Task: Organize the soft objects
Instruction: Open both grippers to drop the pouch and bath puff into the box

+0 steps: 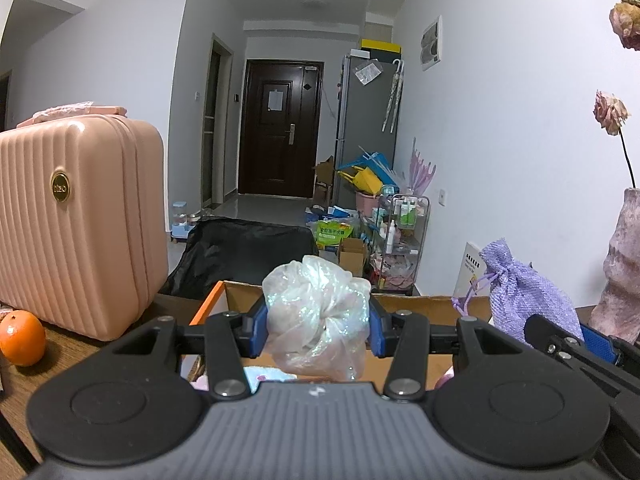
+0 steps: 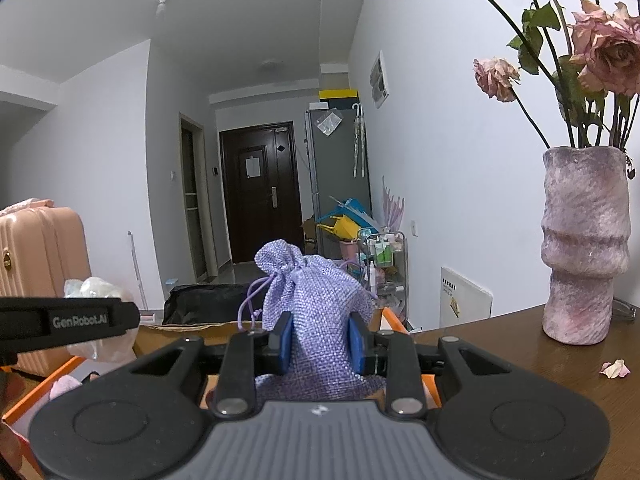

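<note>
My left gripper is shut on a crumpled iridescent plastic bag, held above an open cardboard box with an orange rim. My right gripper is shut on a purple woven drawstring pouch, also held over the box. In the left wrist view the pouch and the right gripper's fingers show at the right. In the right wrist view the plastic bag shows at the left behind the left gripper's finger. Pink and pale blue soft things lie inside the box.
A pink ribbed hard case stands on the wooden table at the left, with an orange in front of it. A pink textured vase with dried roses stands at the right. A fallen petal lies nearby.
</note>
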`<move>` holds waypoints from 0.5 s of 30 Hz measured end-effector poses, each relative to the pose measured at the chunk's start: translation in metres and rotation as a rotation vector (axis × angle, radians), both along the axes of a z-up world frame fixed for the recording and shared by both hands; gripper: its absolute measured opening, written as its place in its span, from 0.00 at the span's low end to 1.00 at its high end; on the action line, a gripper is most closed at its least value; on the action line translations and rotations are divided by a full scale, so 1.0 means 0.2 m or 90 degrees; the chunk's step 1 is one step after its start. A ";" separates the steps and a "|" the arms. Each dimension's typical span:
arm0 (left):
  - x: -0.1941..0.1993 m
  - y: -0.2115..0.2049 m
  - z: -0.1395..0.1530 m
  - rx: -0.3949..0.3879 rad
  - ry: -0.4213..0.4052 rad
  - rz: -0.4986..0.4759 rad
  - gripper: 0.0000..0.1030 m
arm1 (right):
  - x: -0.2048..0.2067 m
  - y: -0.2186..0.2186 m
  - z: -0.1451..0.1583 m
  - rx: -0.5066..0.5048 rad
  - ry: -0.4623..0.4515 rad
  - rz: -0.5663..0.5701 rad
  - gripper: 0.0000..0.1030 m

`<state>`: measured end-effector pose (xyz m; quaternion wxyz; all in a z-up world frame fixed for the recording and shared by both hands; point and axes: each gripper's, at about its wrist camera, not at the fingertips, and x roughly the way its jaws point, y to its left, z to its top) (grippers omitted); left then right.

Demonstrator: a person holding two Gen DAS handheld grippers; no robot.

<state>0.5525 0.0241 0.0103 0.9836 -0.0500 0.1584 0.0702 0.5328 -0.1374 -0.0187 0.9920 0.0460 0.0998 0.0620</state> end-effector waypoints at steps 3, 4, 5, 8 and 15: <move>0.00 0.01 0.00 -0.006 0.001 0.001 0.51 | 0.02 -0.01 0.00 -0.003 0.006 0.003 0.31; -0.01 0.02 0.00 -0.010 0.000 0.003 0.54 | 0.02 -0.01 0.00 -0.004 0.010 0.003 0.35; -0.01 0.03 0.00 -0.014 -0.001 0.007 0.58 | 0.02 -0.01 0.00 -0.003 0.012 0.002 0.37; -0.01 0.06 -0.01 -0.035 0.003 0.019 0.82 | 0.02 -0.02 0.00 -0.006 0.008 -0.008 0.40; -0.02 0.09 0.00 -0.031 -0.012 0.070 1.00 | 0.00 -0.05 0.00 0.016 -0.015 -0.026 1.00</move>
